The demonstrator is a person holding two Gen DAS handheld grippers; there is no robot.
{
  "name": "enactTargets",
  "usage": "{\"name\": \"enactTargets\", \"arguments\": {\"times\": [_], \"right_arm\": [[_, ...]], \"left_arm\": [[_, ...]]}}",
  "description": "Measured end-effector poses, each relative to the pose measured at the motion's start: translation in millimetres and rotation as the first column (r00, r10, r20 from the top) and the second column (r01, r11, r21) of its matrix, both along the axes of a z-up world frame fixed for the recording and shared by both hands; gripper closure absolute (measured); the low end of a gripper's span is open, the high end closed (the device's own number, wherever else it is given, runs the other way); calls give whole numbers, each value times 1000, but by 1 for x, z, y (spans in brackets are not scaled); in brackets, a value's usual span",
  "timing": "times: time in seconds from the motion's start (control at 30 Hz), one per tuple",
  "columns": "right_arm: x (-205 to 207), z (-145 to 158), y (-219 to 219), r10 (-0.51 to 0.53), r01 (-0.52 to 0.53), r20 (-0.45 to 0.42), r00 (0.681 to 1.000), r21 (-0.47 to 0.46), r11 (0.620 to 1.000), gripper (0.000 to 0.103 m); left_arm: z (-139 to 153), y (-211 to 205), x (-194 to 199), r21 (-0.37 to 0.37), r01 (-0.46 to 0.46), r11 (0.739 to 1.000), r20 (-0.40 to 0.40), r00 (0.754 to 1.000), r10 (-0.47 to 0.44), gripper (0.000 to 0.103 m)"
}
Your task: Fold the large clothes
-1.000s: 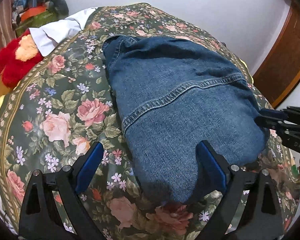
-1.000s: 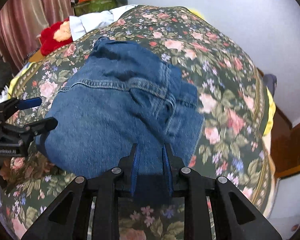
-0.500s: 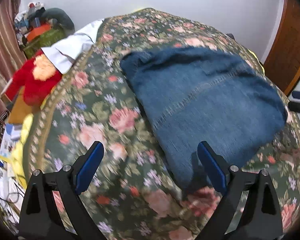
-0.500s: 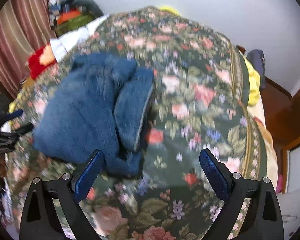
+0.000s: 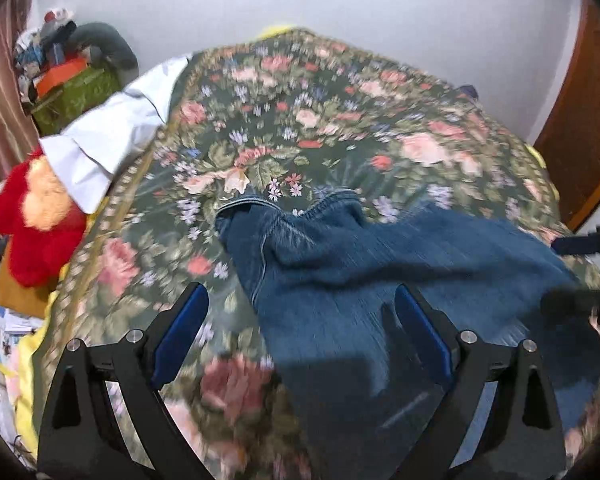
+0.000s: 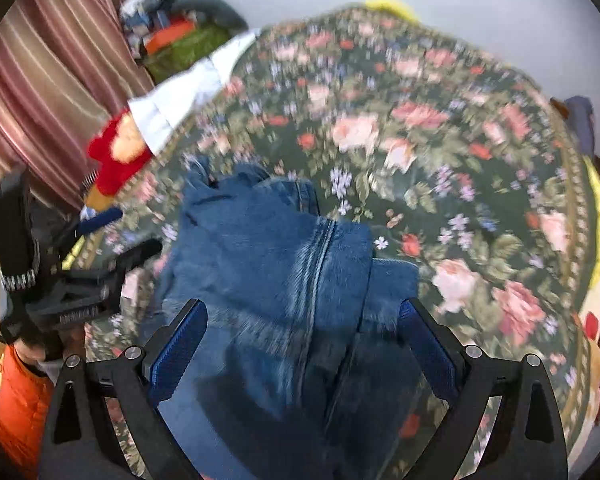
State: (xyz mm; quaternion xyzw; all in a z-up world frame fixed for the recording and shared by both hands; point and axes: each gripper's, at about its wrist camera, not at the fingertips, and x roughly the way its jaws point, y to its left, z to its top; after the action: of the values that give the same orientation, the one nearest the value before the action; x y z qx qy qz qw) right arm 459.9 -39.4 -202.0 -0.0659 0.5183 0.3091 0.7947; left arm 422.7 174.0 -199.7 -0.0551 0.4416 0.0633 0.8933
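Note:
A folded pair of blue jeans (image 5: 380, 272) lies on the floral bedspread (image 5: 300, 120) near its front edge; it also shows in the right wrist view (image 6: 268, 264). My left gripper (image 5: 300, 324) is open and empty, hovering over the left part of the jeans. My right gripper (image 6: 300, 332) is open and empty above the jeans' near end. The right gripper's tips show at the right edge of the left wrist view (image 5: 580, 272). The left gripper shows at the left of the right wrist view (image 6: 112, 236). Both views are motion-blurred.
A red plush toy (image 5: 32, 224) and a white cloth (image 5: 108, 140) lie at the bed's left edge. Clutter (image 5: 68, 80) sits in the back left corner by striped curtains (image 6: 40, 100). A wooden door (image 5: 584, 128) is at the right.
The right gripper let go of the jeans and opened wide. Both grippers pulled back toward the near edge of the bed, and the jeans now sit lower in both views.

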Motion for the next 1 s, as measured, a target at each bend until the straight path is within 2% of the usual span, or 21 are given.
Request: {"name": "enactTargets", "arguments": {"times": [0.1, 0.23, 0.3, 0.4, 0.47, 0.53, 0.67, 0.9, 1.0], "right_arm": [[24, -23, 5, 14, -17, -36, 999, -62, 998, 7], [40, -35, -5, 49, -51, -43, 998, -43, 998, 5], [40, -39, -10, 52, -54, -41, 998, -36, 998, 3], [38, -41, -18, 44, -44, -58, 997, -11, 999, 3], [36, -40, -23, 28, -28, -68, 997, 3, 1000, 3], [33, -37, -27, 9, -9, -68, 998, 1, 1000, 3], [23, -23, -38, -19, 18, -43, 999, -5, 1000, 3], [-2, 13, -62, -50, 50, 17, 999, 11, 999, 3], [-13, 24, -70, -47, 46, 18, 999, 45, 998, 2]], "left_arm": [[-24, 15, 28, -18, -30, 999, -69, 997, 29, 8], [-42, 36, 38, -138, -69, 988, -90, 994, 57, 7], [-43, 41, 34, -168, -80, 982, -86, 994, 66, 7], [-35, 42, 24, -120, -95, 988, -71, 994, 87, 7], [-26, 40, 13, 2, -130, 992, -64, 990, 130, 11], [-17, 40, 3, 68, -127, 990, -52, 990, 130, 14], [8, 42, -27, 75, -101, 992, 3, 995, 101, 14], [40, 31, -70, 138, -60, 989, 77, 996, 49, 14], [37, 26, -81, 94, -35, 995, 62, 998, 29, 12]]}}
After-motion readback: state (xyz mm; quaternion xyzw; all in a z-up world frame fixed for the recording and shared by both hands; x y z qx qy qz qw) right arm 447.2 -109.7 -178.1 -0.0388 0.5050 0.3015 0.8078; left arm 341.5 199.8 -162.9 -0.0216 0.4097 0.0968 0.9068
